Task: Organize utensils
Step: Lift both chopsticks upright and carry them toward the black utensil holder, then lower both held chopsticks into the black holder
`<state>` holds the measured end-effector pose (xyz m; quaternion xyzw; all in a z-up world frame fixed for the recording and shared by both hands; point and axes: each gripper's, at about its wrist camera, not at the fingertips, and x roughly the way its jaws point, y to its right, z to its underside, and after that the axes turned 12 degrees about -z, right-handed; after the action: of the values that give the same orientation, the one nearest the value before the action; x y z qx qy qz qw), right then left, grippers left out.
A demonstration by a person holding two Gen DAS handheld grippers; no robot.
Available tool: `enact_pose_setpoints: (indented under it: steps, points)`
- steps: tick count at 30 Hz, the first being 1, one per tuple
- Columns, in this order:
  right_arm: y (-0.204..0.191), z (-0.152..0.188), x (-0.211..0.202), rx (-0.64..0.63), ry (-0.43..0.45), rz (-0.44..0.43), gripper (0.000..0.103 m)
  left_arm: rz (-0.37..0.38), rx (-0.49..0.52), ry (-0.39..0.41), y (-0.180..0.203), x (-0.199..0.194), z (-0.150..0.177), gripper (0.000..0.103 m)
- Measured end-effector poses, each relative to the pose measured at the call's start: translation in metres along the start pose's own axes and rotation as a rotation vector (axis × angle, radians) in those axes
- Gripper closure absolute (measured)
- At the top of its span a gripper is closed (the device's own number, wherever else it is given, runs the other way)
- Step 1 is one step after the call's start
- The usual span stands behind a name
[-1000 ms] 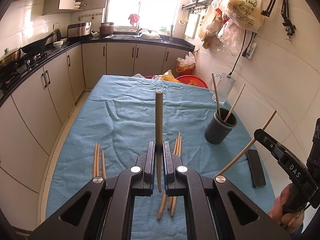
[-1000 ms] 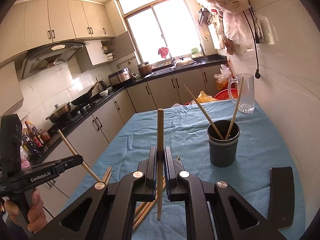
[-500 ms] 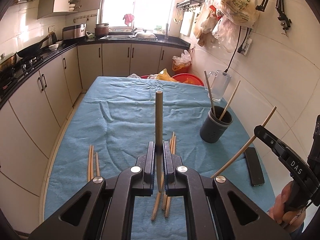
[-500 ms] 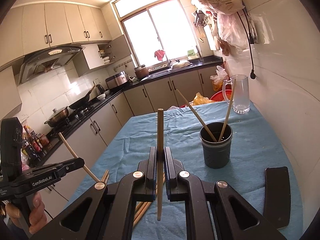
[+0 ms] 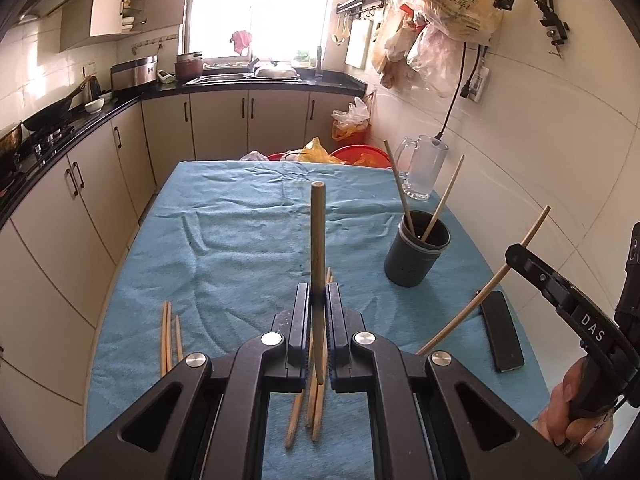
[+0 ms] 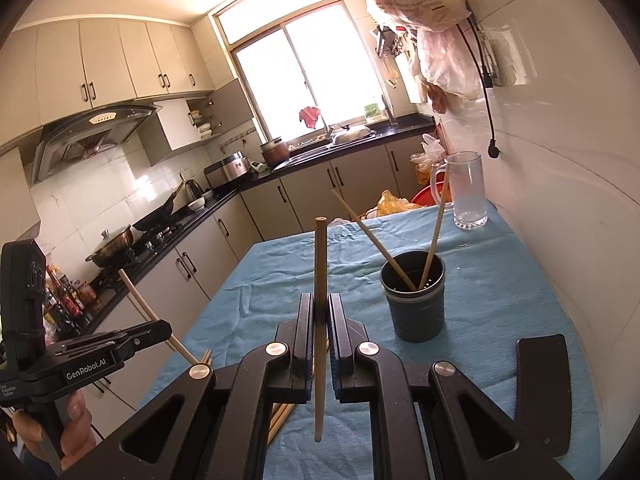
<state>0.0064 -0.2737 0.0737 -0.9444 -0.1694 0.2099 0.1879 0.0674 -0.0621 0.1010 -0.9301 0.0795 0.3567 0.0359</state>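
Note:
My left gripper point(image 5: 319, 298) is shut on a wooden chopstick point(image 5: 317, 240) that stands upright above the blue cloth. My right gripper point(image 6: 320, 308) is shut on another upright chopstick point(image 6: 320, 264); it also shows at the right of the left wrist view point(image 5: 516, 254). A dark grey holder cup point(image 5: 416, 254) with two chopsticks in it stands to the right, ahead of both grippers; it also shows in the right wrist view point(image 6: 414, 300). Loose chopsticks lie on the cloth under the left gripper point(image 5: 314, 408) and at the left point(image 5: 168, 336).
The table with the blue cloth point(image 5: 240, 240) stands against a tiled wall on the right. A glass mug point(image 5: 422, 172) stands at the far right edge. A black phone point(image 5: 502, 330) lies right of the cup. Red basins point(image 5: 360, 156) sit beyond the far edge.
Both grippers have risen and pulled back a little with their chopsticks, so the cup and loose chopsticks sit lower and farther in view. Both grips are unchanged.

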Motion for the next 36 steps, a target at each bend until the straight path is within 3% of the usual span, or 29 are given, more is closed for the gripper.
enact_pose_setpoints:
  steps: [21, 36]
  points:
    - [0.023, -0.011, -0.022, 0.041, 0.054, 0.019, 0.095, 0.020, 0.060, 0.000, 0.035, 0.001, -0.018, 0.097]
    - [0.050, -0.050, -0.040, 0.072, 0.122, 0.044, 0.095, 0.076, 0.074, 0.041, 0.066, -0.002, -0.060, 0.097]
